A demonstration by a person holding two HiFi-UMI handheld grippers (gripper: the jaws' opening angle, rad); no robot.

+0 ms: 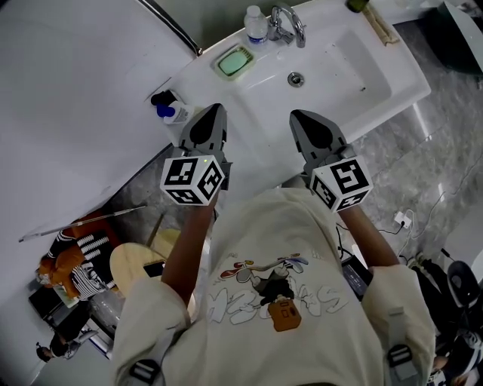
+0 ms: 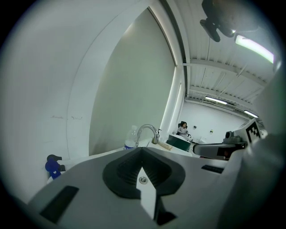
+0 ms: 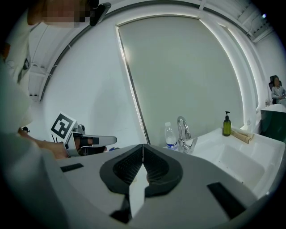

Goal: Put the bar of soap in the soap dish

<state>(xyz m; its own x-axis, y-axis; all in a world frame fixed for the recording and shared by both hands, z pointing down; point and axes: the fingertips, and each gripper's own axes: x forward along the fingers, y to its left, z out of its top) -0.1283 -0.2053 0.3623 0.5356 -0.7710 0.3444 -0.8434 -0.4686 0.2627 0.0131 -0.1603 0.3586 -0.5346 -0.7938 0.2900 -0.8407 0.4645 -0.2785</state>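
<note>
A green bar of soap (image 1: 235, 59) lies in a pale soap dish (image 1: 222, 69) on the white counter, left of the faucet (image 1: 287, 23). My left gripper (image 1: 216, 109) hangs over the counter's front edge, below the dish and well short of it. Its jaws are shut with nothing between them (image 2: 142, 150). My right gripper (image 1: 297, 115) is level with it, in front of the basin (image 1: 339, 71). It is also shut and empty (image 3: 143, 146). Neither gripper view shows the soap or the dish.
A water bottle (image 1: 256, 23) stands left of the faucet. A blue-capped bottle (image 1: 170, 111) sits at the counter's left corner, close to my left gripper. A green dispenser (image 3: 227, 124) and wooden sticks (image 1: 379, 26) are at the basin's far right. A mirror and wall rise behind.
</note>
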